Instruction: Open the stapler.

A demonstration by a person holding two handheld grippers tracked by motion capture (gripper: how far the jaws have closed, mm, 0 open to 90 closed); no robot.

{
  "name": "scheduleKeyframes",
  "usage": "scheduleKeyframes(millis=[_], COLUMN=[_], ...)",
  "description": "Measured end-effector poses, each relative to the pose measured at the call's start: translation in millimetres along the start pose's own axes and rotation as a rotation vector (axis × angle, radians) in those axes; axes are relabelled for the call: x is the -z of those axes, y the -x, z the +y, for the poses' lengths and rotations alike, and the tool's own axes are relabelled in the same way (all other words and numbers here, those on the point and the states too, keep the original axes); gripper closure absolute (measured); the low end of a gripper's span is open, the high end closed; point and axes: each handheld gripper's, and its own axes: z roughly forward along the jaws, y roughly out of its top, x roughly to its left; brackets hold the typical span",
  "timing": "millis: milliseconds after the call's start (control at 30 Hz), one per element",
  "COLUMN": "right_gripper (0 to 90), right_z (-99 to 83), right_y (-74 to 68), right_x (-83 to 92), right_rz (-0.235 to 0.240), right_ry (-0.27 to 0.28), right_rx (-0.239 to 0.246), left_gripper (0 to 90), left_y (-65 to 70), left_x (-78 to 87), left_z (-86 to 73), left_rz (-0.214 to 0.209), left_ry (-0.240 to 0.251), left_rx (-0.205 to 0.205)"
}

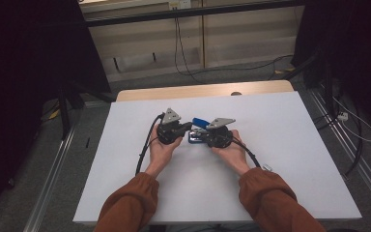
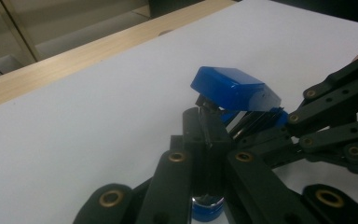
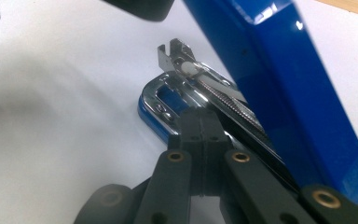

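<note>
Blue plastic stapler (image 1: 199, 129), lid swung open, sits on the white table (image 1: 290, 159) between both claws. Left claw (image 1: 187, 126) and right claw (image 1: 204, 137) each closed together, tips at its metal mechanism.

Stapler (image 3: 279, 70): glossy blue plastic cover, shiny chrome metal base; table (image 1: 280, 159) matt white.

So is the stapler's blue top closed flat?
No, the stapler's blue top is swung up, baring the metal staple track beneath it.
</note>
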Motion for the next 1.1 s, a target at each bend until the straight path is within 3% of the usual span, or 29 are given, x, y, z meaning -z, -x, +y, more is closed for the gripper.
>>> scheduleKeyframes(millis=[200,700,833,933,967,1000,1100], right_gripper=[90.0,90.0,90.0,90.0,90.0,90.0,90.0], right_z=[0.0,0.7,4.4,6.6,6.6,8.8,11.3], right_y=[-0.6,-3.2,-5.6,-7.1,-7.1,-9.9,-13.0], right_x=[0.3,3.2,6.5,7.9,7.9,8.6,8.3], right_rz=[0.002,-0.003,-0.006,-0.002,-0.002,-0.003,-0.014], right_ry=[-0.001,0.009,0.043,0.116,0.116,0.16,0.169], right_rx=[0.018,-0.004,-0.002,-0.001,-0.001,0.001,0.002], left_gripper=[90.0,90.0,90.0,90.0,90.0,90.0,90.0], left_y=[1.8,1.2,1.2,1.2,1.2,1.3,1.3], left_x=[0.4,0.1,0.0,-0.3,-0.3,-0.3,-0.2], left_z=[1.9,1.4,1.3,1.0,1.0,1.1,1.3], left_rz=[0.002,0.006,0.007,0.01,0.01,0.011,0.009], left_ry=[0.001,-0.004,-0.003,-0.002,-0.002,-0.003,-0.003], left_rx=[-0.007,-0.007,-0.007,-0.013,-0.013,-0.012,-0.01])
